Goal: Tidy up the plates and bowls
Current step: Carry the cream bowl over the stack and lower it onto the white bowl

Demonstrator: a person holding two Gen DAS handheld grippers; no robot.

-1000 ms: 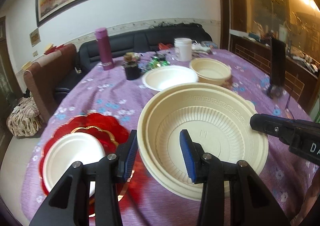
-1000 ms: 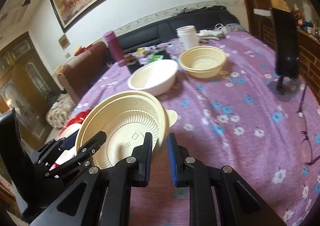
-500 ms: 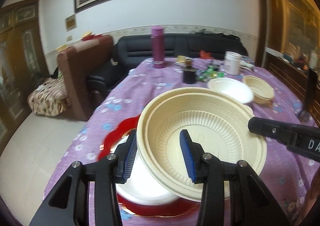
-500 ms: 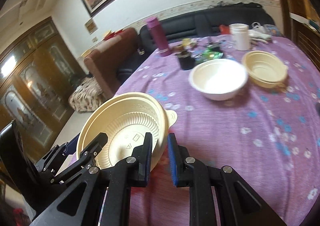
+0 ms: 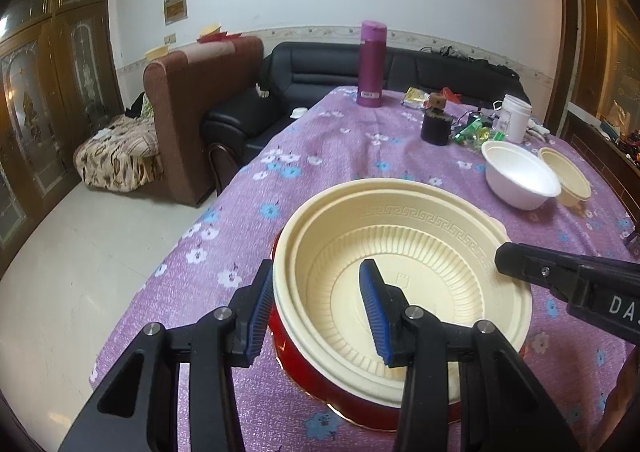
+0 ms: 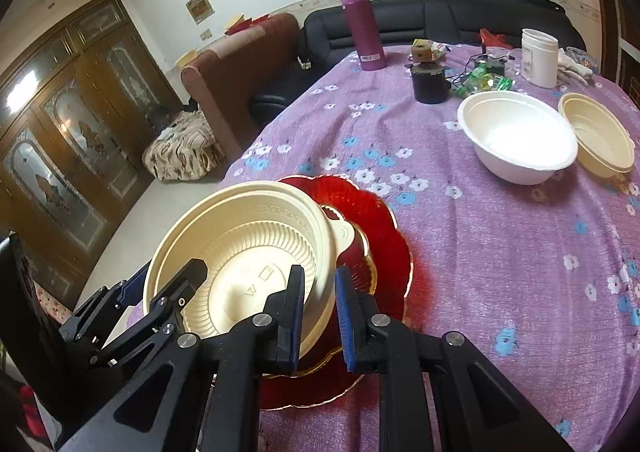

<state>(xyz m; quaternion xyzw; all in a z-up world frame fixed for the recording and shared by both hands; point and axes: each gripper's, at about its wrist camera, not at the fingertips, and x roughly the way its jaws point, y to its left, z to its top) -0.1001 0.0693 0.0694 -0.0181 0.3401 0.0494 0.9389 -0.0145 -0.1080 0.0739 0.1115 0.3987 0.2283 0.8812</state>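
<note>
A large cream bowl [image 5: 420, 272] with a ribbed inside and a patterned rim hangs tilted over a red scalloped plate [image 6: 372, 220], covering most of it. My left gripper [image 5: 316, 308] is shut on the bowl's near left rim, one blue pad inside and one outside. My right gripper [image 6: 320, 312] is shut on the opposite rim next to the bowl's tab. In the left wrist view one of its fingers [image 5: 540, 270] reaches in from the right. Only a strip of the red plate [image 5: 288, 340] shows under the bowl there. I cannot tell whether the bowl touches the plate.
Farther back on the purple flowered tablecloth [image 6: 500, 252] stand a white bowl [image 6: 520, 140] and a smaller cream bowl [image 6: 600, 140]. Behind them are a black cup [image 6: 430, 86], a purple flask [image 6: 360, 26] and a white jar [image 6: 540, 58]. The table's left edge [image 5: 168, 280] drops to the floor.
Both grippers have carried the cream bowl leftward across the table to over the red plate. The small white plate on the red plate is now covered by the bowl.
</note>
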